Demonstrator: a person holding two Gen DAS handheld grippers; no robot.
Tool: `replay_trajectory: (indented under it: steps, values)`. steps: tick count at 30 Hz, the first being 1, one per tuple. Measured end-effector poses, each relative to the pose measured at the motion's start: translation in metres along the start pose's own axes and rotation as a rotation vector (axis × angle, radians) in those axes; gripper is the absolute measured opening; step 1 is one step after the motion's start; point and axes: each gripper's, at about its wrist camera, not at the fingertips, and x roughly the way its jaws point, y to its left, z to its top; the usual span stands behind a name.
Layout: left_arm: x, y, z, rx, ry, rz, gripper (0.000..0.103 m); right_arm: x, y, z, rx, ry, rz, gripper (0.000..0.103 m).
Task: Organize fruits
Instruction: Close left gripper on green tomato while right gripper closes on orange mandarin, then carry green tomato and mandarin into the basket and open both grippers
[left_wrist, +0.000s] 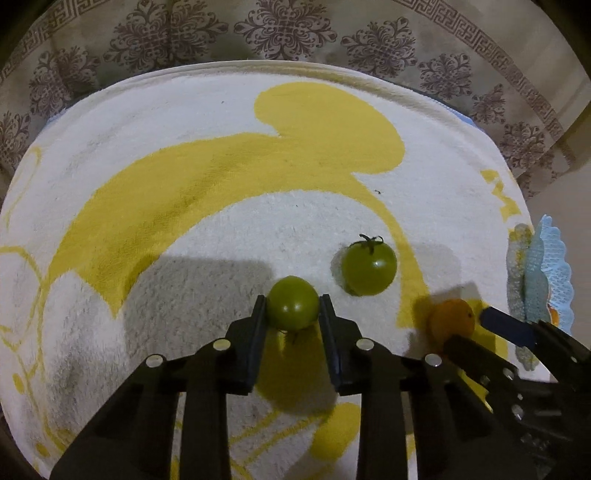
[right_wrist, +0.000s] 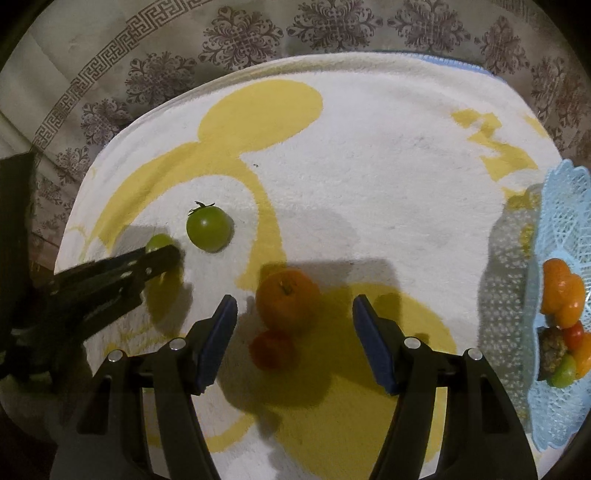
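Left wrist view: your left gripper (left_wrist: 293, 310) has its fingers closed narrow against both sides of a green tomato (left_wrist: 293, 307), low over the towel (left_wrist: 221, 110). A second green tomato (left_wrist: 369, 268), stem up, lies just beside it to the right. Judged step: pick-up of the first green fruit; next you must lift clear and carry it right without grazing its neighbour.

Right wrist view: your right gripper (right_wrist: 293, 319) hangs with fingers spread wide, astride an orange tomato (right_wrist: 288, 298), touching neither side. A small red tomato (right_wrist: 272, 349) sits against it, nearer the camera. The blue basket (right_wrist: 565, 192), at the far right edge, already holds several fruits. Closing here calls for care not to nudge the red one.
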Motion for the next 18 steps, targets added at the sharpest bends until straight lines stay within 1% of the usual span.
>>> replay_trajectory:
  steps: [1,3,4,6,8,11,18]
  values:
    - [-0.002,0.001,-0.002,-0.004,0.000,-0.004,0.028,0.003,-0.001,0.001,0.010,0.007,0.003,0.065]
    - [-0.004,0.004,-0.005,-0.009,0.000,-0.006,0.028,0.006,0.000,0.003,0.015,0.014,0.003,0.058]
    - [-0.006,0.006,-0.006,-0.013,0.000,-0.007,0.028,0.008,0.000,0.004,0.017,0.020,0.006,0.057]
    - [-0.010,0.008,-0.007,-0.015,-0.002,-0.004,0.028,0.012,0.002,0.005,0.018,0.030,0.015,0.049]
    - [-0.014,0.010,-0.009,-0.018,-0.006,0.004,0.028,0.016,0.005,0.005,0.011,0.039,0.007,0.043]
    - [-0.020,0.012,-0.013,-0.027,-0.008,0.011,0.028,0.018,0.007,0.006,-0.001,0.036,-0.019,0.040]
    - [-0.031,0.014,-0.021,-0.050,-0.012,0.033,0.028,0.012,0.005,0.002,-0.010,0.035,-0.005,0.039]
